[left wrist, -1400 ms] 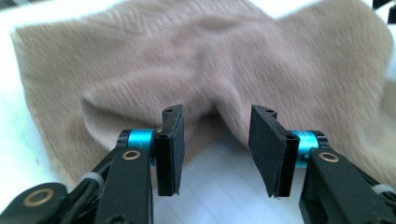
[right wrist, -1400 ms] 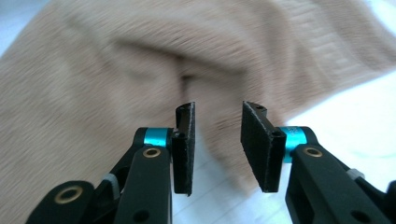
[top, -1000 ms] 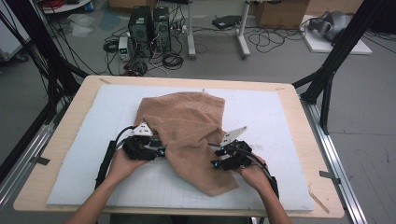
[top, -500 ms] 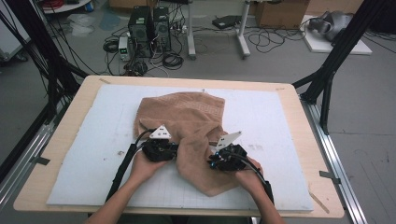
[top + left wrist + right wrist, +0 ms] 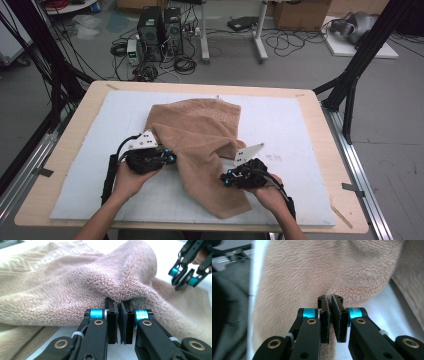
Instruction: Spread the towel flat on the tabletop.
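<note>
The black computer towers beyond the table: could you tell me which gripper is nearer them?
Left. The left gripper sits almost straight in front of the computer towers; the right gripper is farther right and nearer the person.

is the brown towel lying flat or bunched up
Bunched up: the towel humps in folds, pinched by the left gripper and right gripper.

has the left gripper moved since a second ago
Yes. The left gripper, shut on the towel, has shifted rightward, away from the table's left edge.
</note>
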A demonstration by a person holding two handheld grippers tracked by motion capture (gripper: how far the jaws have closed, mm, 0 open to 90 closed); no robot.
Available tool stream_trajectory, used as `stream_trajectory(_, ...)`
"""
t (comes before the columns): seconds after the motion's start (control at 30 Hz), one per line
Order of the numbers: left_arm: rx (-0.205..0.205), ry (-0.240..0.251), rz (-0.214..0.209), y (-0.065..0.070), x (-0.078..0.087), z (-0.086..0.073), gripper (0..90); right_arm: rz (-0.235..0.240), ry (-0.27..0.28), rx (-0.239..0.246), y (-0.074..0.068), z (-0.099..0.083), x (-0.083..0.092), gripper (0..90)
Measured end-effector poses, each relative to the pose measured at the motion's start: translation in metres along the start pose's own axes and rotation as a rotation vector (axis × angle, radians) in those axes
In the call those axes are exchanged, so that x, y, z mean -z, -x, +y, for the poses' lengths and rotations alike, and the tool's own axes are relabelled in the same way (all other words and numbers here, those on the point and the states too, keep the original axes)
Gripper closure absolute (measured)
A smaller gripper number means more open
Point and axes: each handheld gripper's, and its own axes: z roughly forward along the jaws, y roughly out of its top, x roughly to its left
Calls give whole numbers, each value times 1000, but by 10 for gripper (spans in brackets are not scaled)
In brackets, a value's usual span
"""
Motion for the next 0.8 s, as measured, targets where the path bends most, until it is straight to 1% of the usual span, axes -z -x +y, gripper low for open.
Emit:
stream_trajectory(0.07,-13,6,5,1,9,6,857,8,8,23,-9,4,2,854)
stream_trajectory(0.1,-19,13,11,1,13,9,857,6,12,36,-12,6,3,854)
stream_trajectory(0.17,-31,24,18,0,19,17,857,2,26,45,-15,10,9,854)
stream_trajectory(0.2,-35,23,26,-1,19,21,857,-7,31,53,-15,11,11,854)
stream_trajectory(0.27,-50,7,48,-3,14,27,857,-34,36,47,-11,11,18,854)
stream_trajectory(0.33,-39,-16,60,-10,0,31,856,-76,44,21,-3,8,25,854)
stream_trajectory(0.37,-28,-27,59,-14,-9,33,856,-103,42,1,2,6,29,854)
stream_trajectory(0.4,-10,-34,57,-19,-18,34,856,-126,43,-24,9,3,32,854)
stream_trajectory(0.43,-7,-53,62,-24,-28,36,855,-157,45,-50,16,-1,35,854)
stream_trajectory(0.47,14,-70,59,-29,-40,36,855,-184,42,-70,23,-4,37,854)
stream_trajectory(0.5,33,-84,51,-33,-51,36,854,-204,39,-90,30,-7,38,854)
stream_trajectory(0.53,39,-105,59,-37,-61,36,854,-221,31,-120,37,-10,39,854)
stream_trajectory(0.57,51,-125,59,-40,-71,35,854,-239,20,-135,43,-12,38,854)
stream_trajectory(0.6,61,-138,57,-43,-80,33,853,-251,7,-145,48,-15,37,854)
stream_trajectory(0.63,66,-157,67,-46,-89,30,852,-244,2,-170,53,-18,36,854)
stream_trajectory(0.67,77,-181,70,-49,-96,27,852,-242,-4,-184,58,-21,34,854)
stream_trajectory(0.7,86,-192,72,-52,-103,24,850,-246,-20,-196,62,-23,31,853)
stream_trajectory(0.73,84,-204,78,-54,-108,21,849,-238,-23,-211,65,-26,28,853)
stream_trajectory(0.77,97,-202,78,-55,-111,19,848,-234,-29,-223,68,-29,26,853)
stream_trajectory(0.8,118,-189,75,-56,-112,19,846,-236,-39,-226,70,-30,24,853)
